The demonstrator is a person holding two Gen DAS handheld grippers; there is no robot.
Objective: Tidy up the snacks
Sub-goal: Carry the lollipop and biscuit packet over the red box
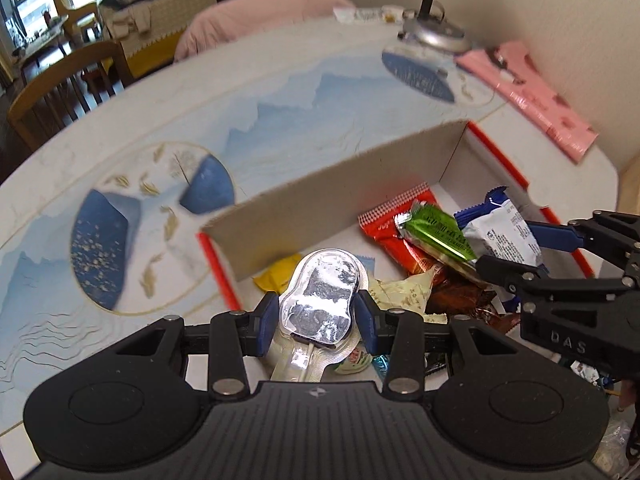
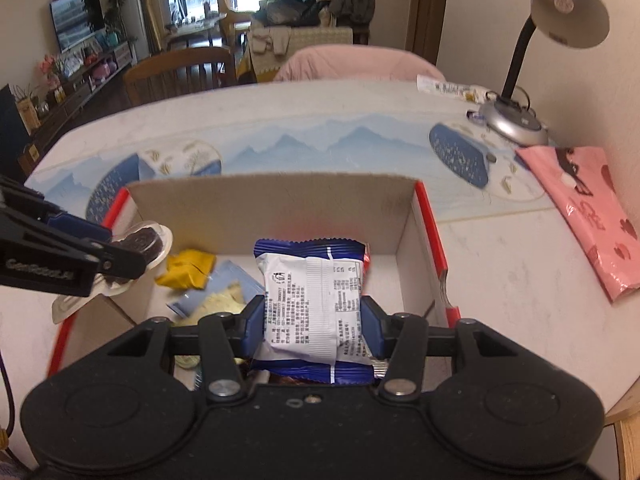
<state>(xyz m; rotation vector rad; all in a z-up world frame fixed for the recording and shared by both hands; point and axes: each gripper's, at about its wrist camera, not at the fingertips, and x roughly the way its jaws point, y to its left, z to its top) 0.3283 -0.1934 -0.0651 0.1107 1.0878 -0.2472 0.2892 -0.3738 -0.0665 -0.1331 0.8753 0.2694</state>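
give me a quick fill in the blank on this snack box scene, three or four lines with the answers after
1. The left gripper is shut on a foil-backed ____ blister pack.
2. The right gripper holds a white snack packet with ____ ends.
3. Both snacks are held over the open cardboard ____ with red edges.
4. On the table beside the box lies a flat ____ bag near the desk lamp.

Missing words: lollipop; blue; box; pink
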